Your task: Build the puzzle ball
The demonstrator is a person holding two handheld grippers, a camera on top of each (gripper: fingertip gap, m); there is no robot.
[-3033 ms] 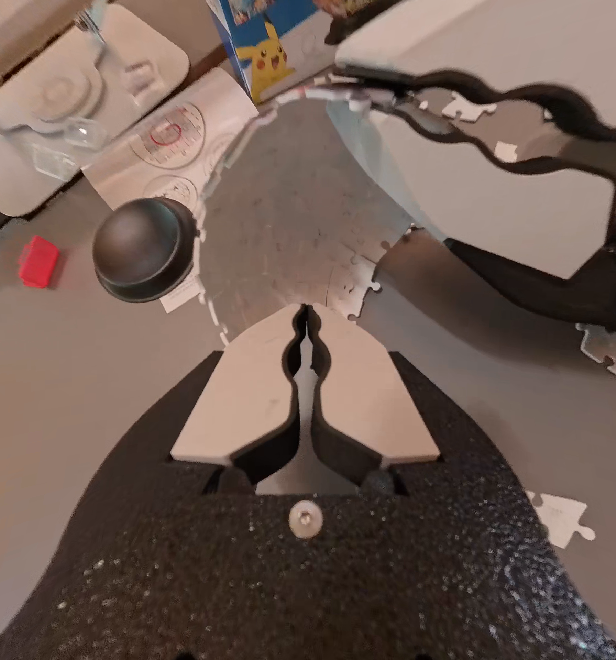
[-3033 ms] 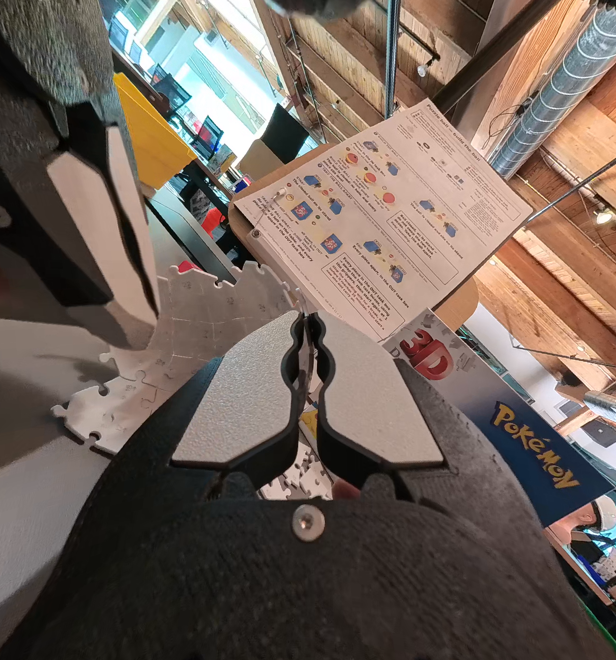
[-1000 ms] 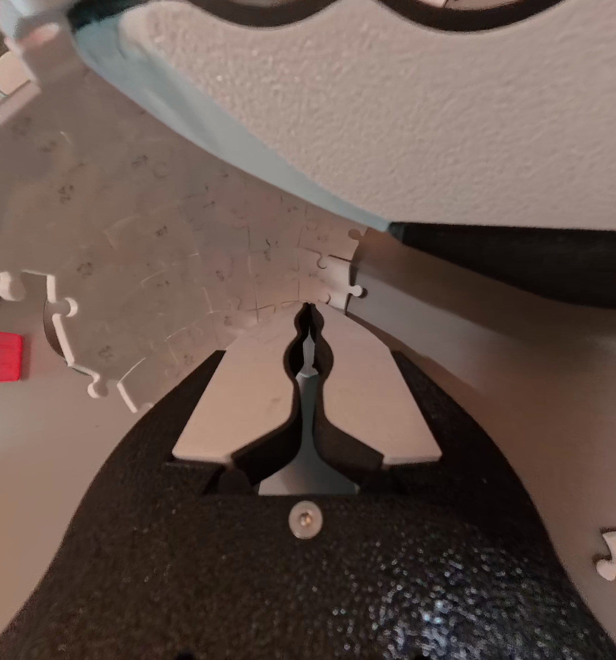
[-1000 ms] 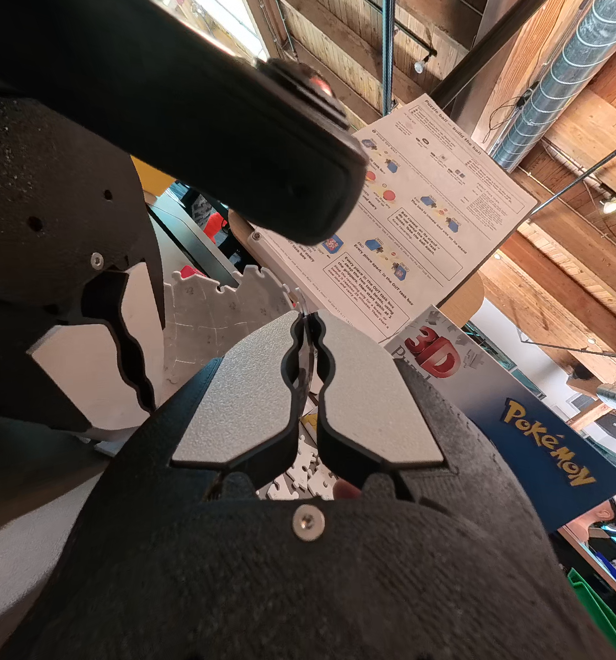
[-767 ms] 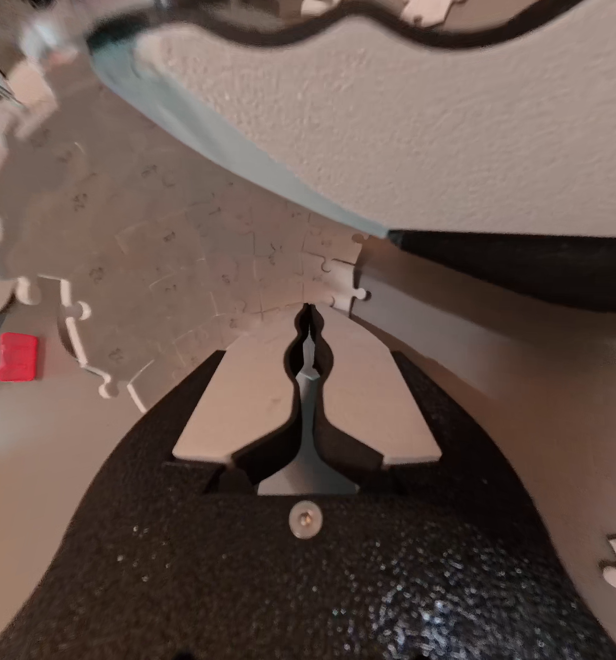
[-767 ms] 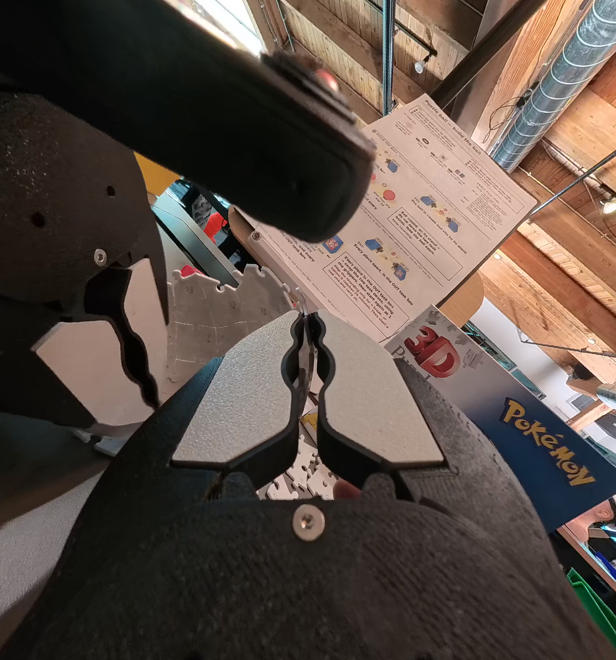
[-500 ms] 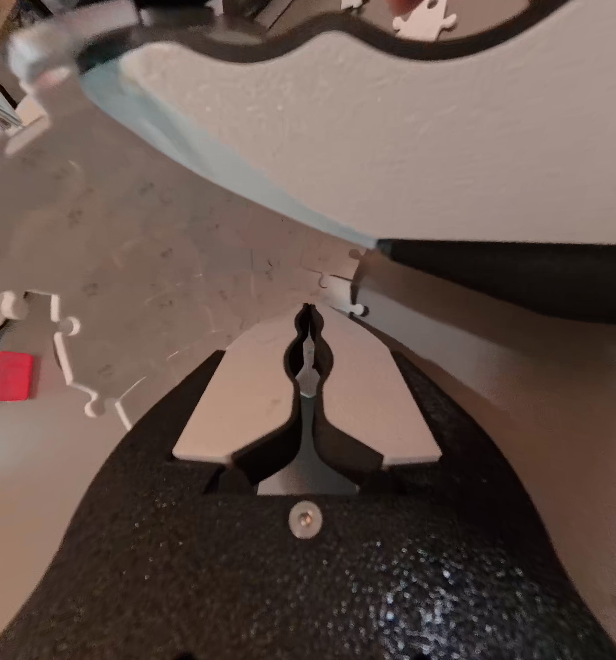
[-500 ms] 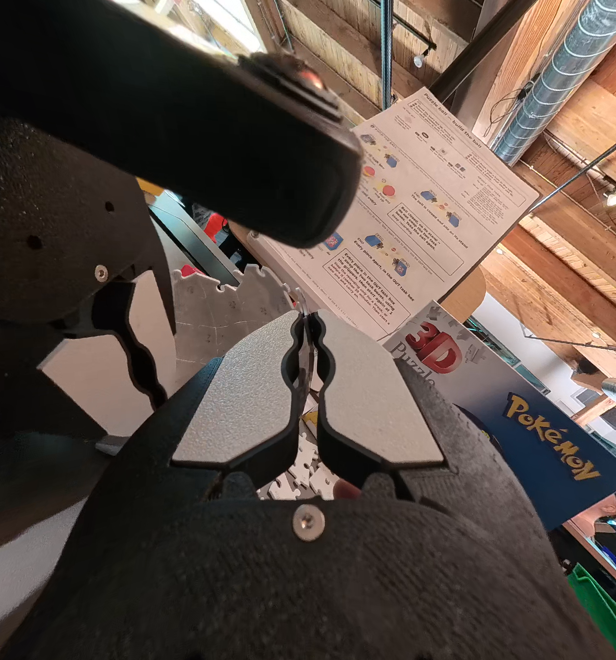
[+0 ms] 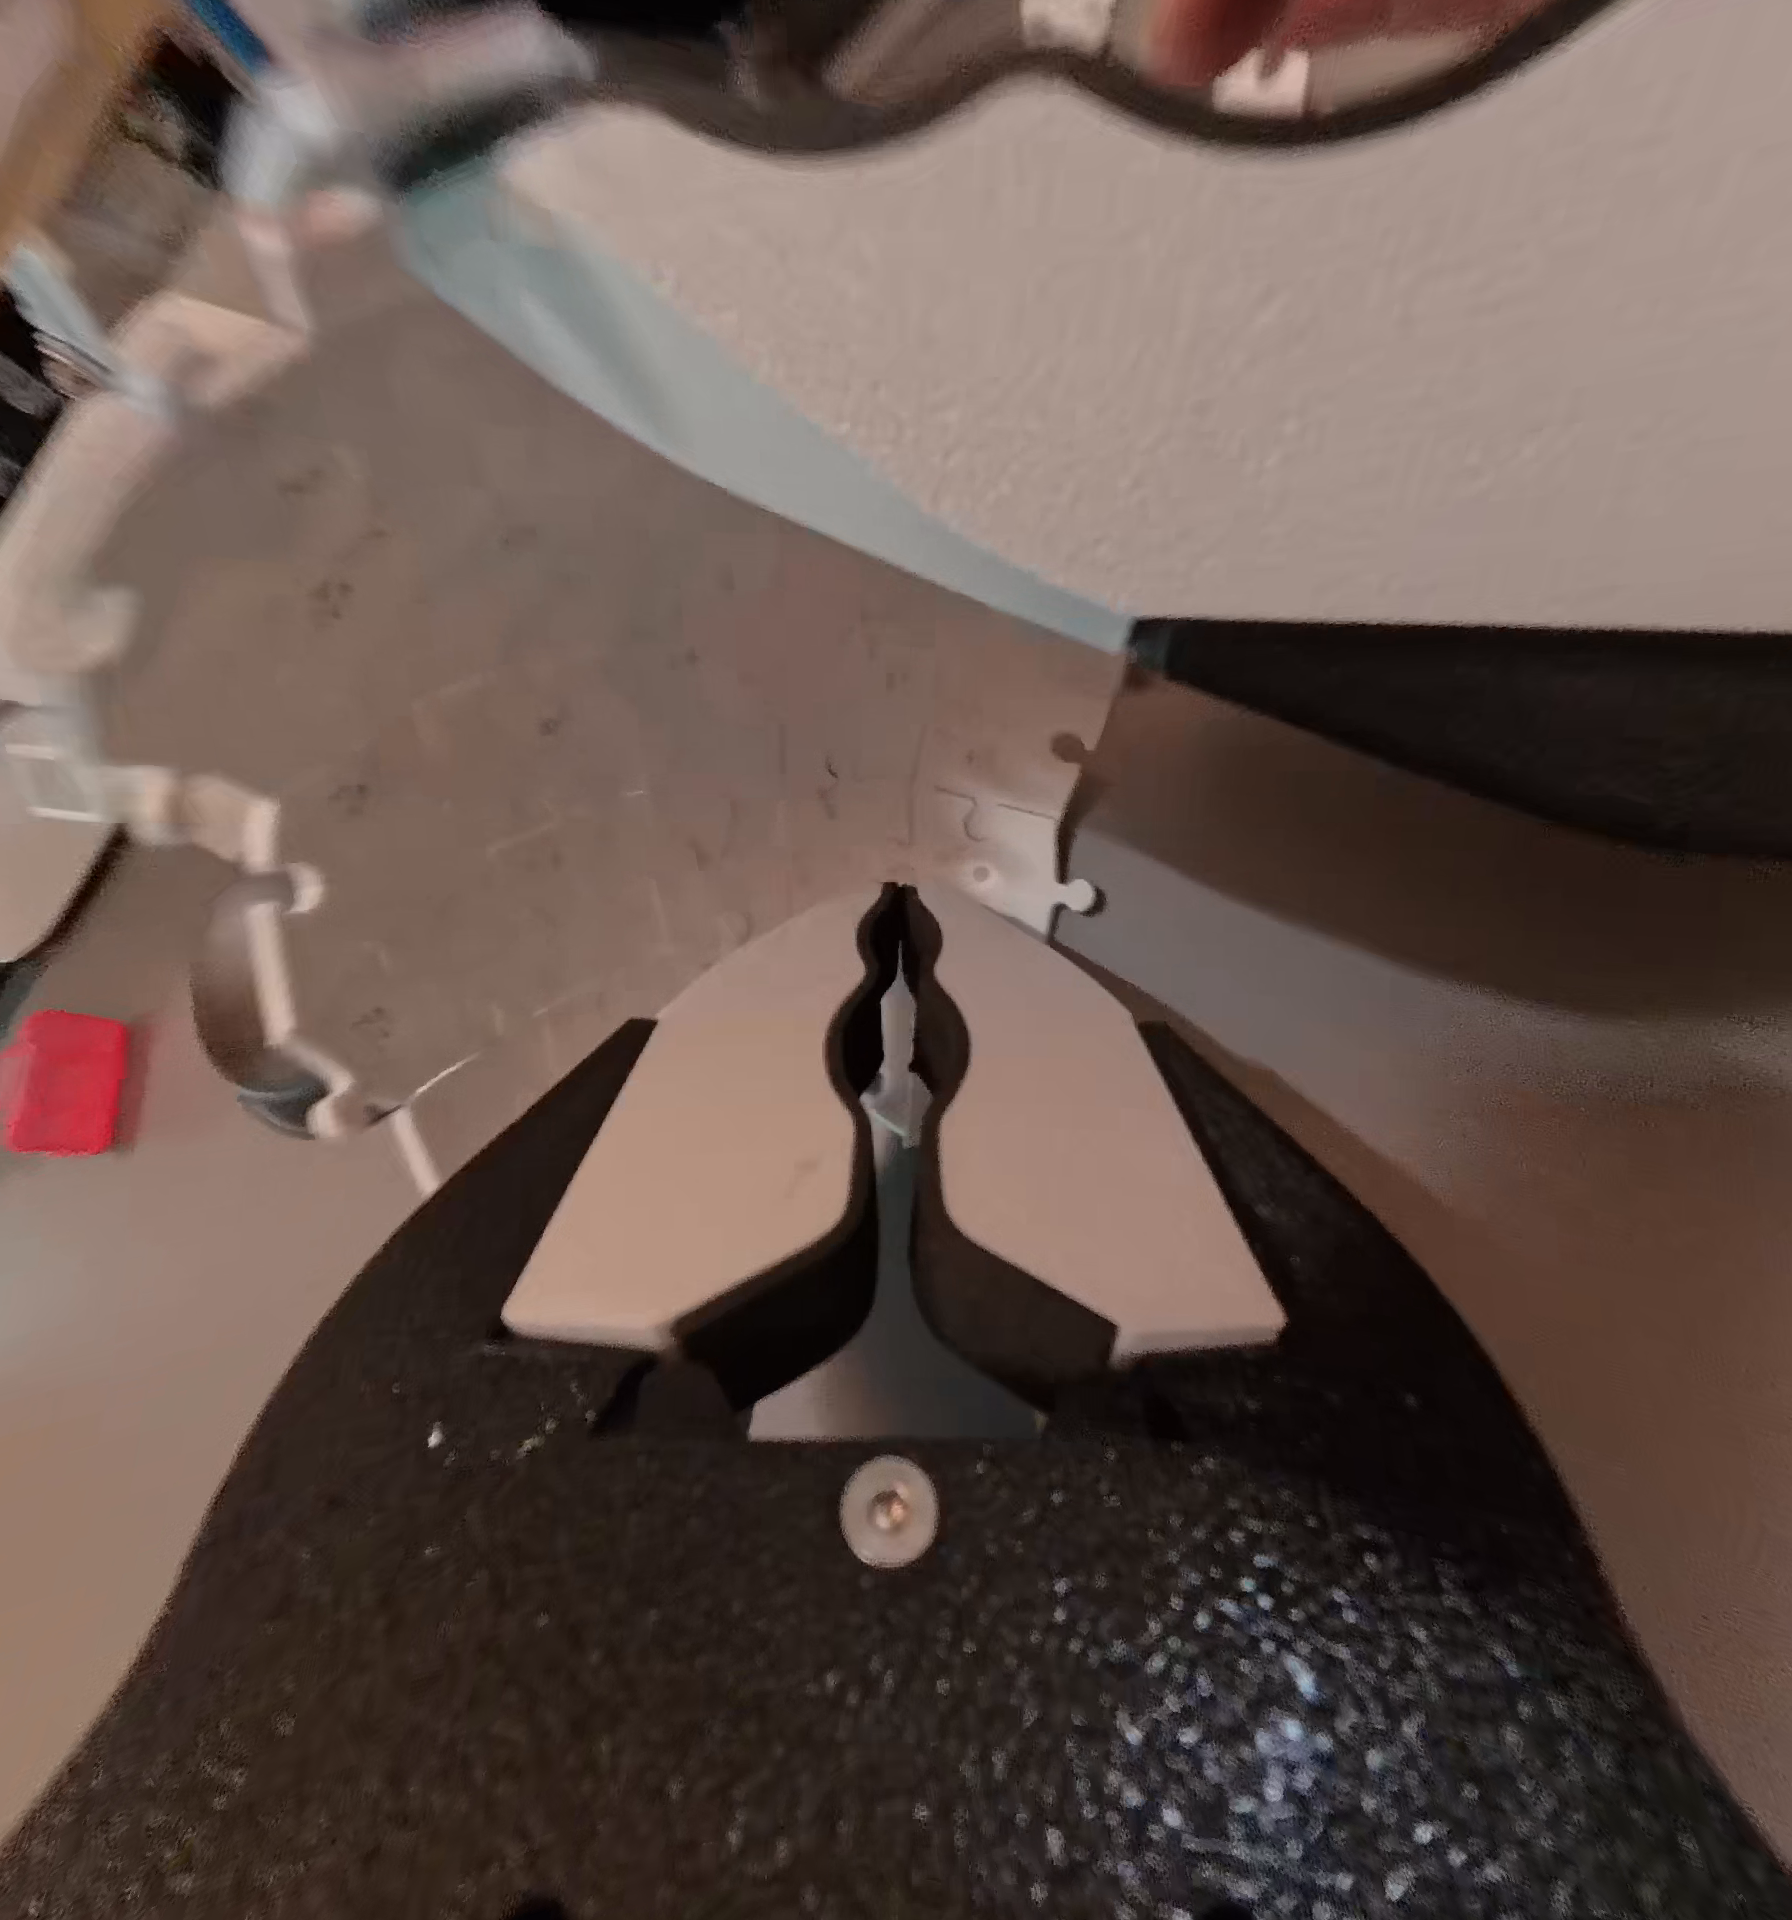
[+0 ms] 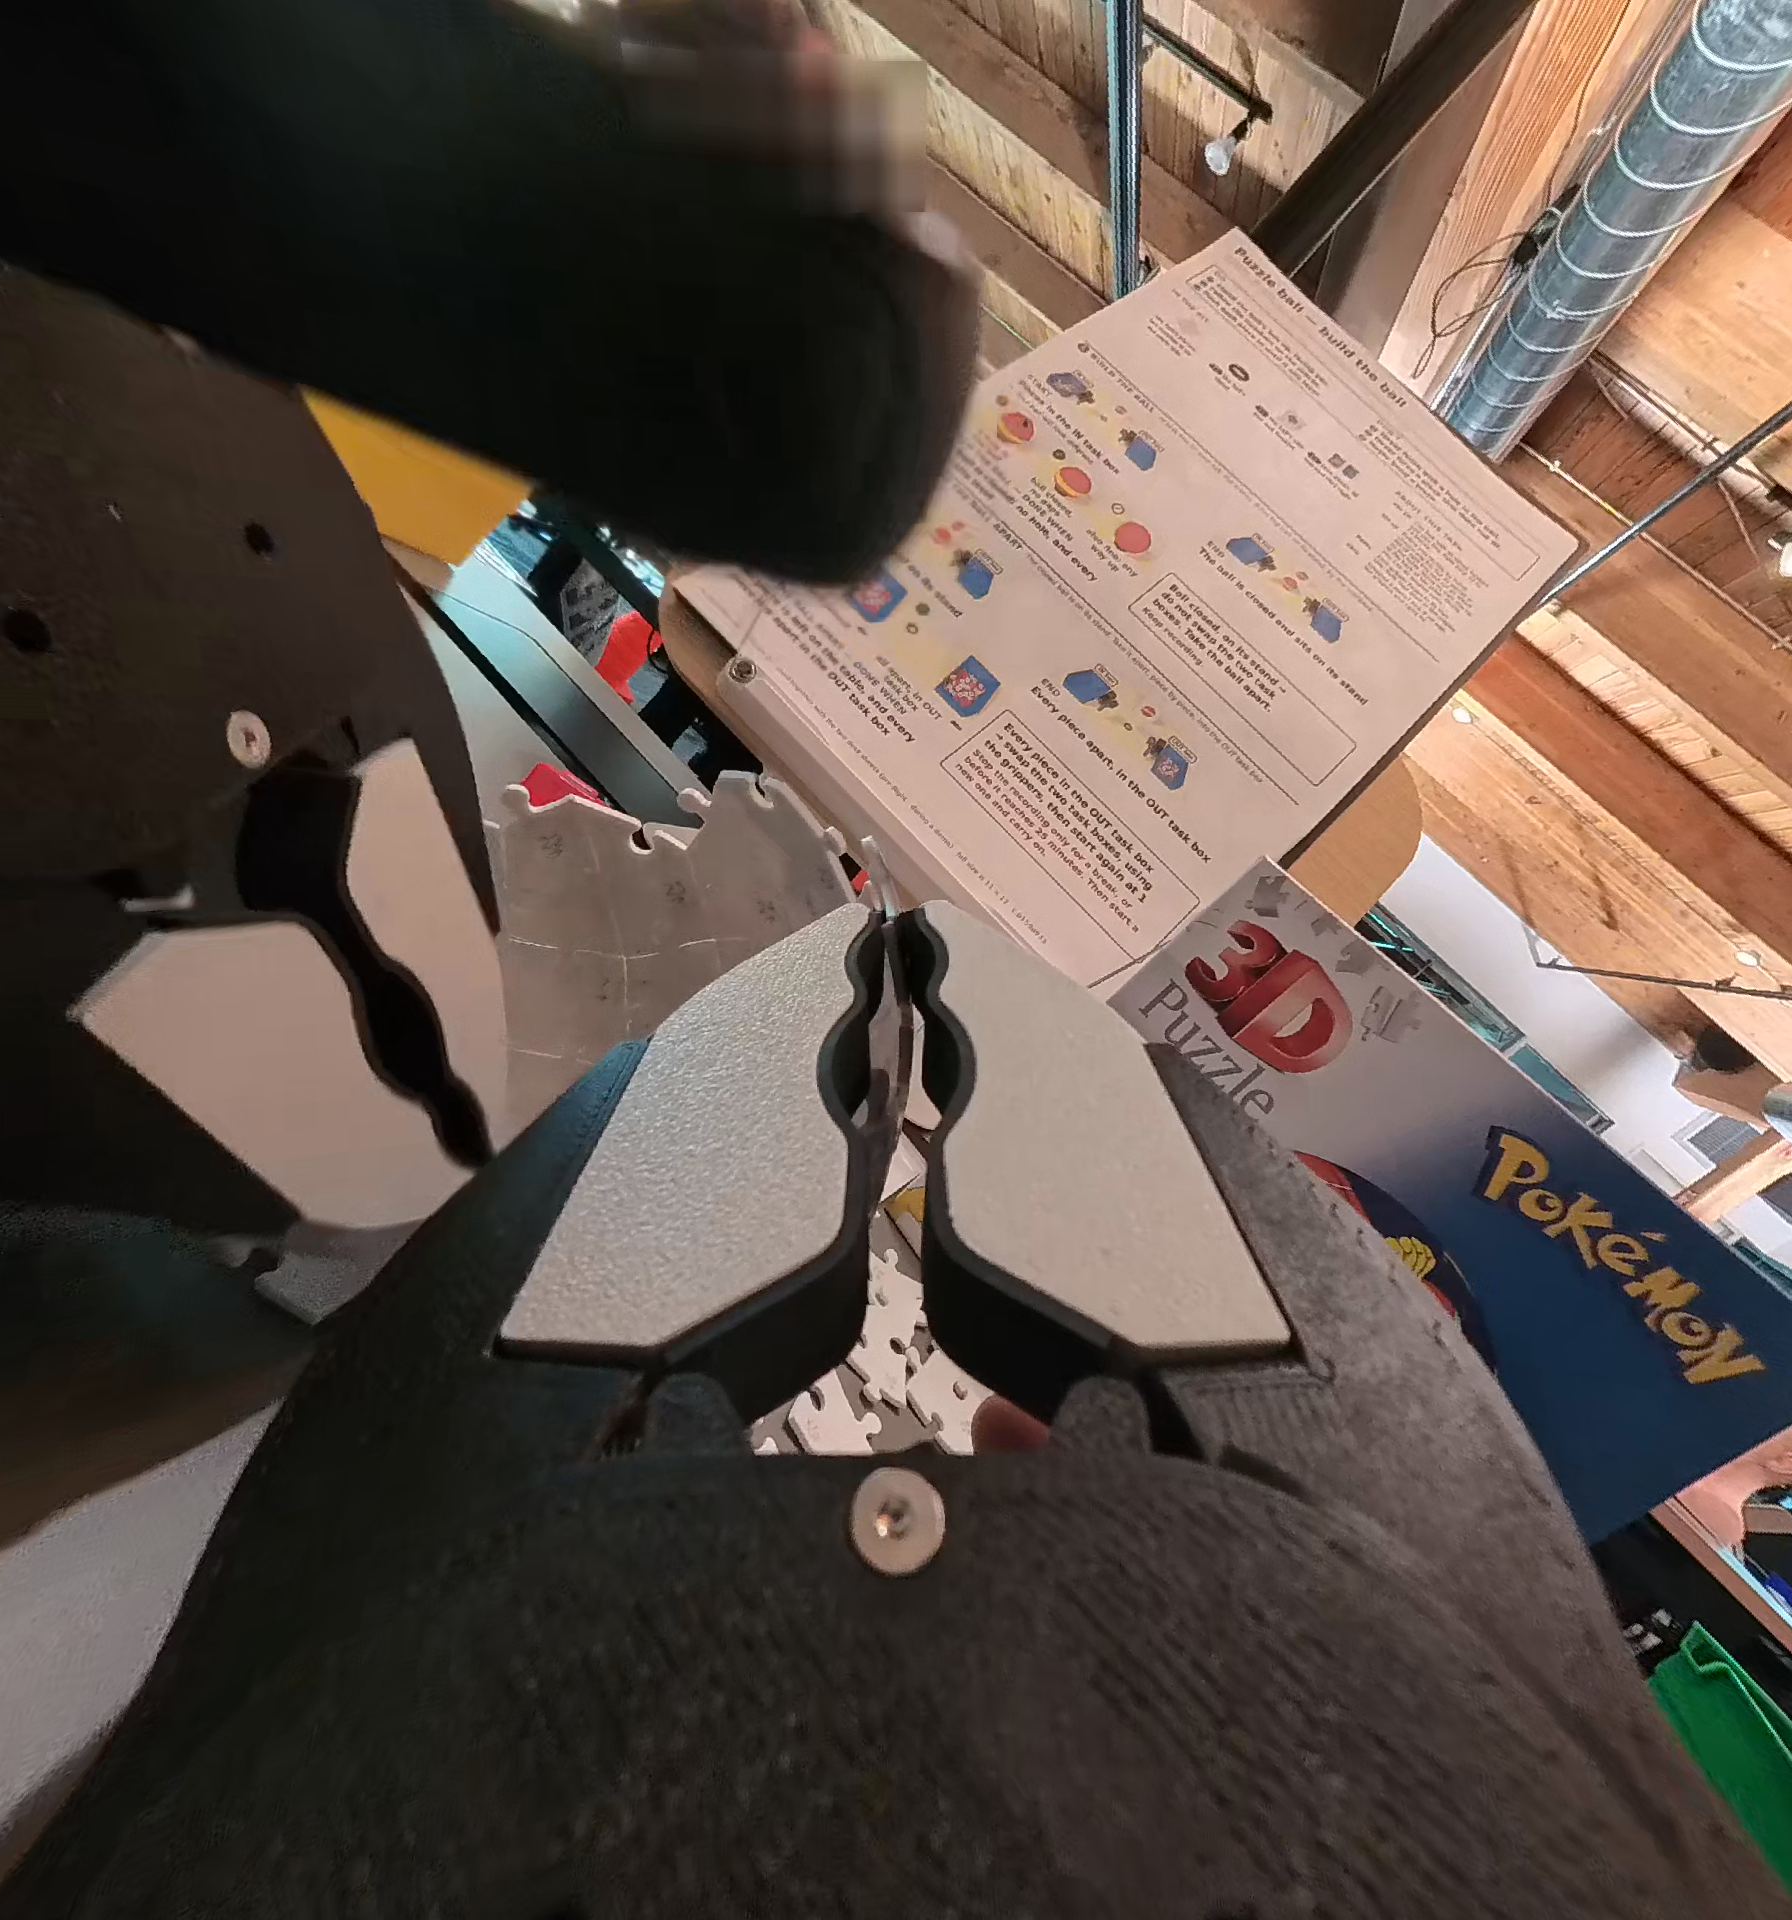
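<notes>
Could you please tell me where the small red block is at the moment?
The small red block lies on the grey table at the far left of the left wrist view, just left of the curved grey puzzle shell.

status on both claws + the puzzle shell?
Left claw shut on shell edge. Right claw shut on shell's far rim. Shell partly built, held between them. Nothing blocking.

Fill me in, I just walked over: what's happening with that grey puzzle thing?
A person is building a puzzle ball with two handheld tools. The left tool is shut on the edge of a curved shell of joined grey pieces. The right tool is also shut on its rim. A red block lies on the table.
</notes>
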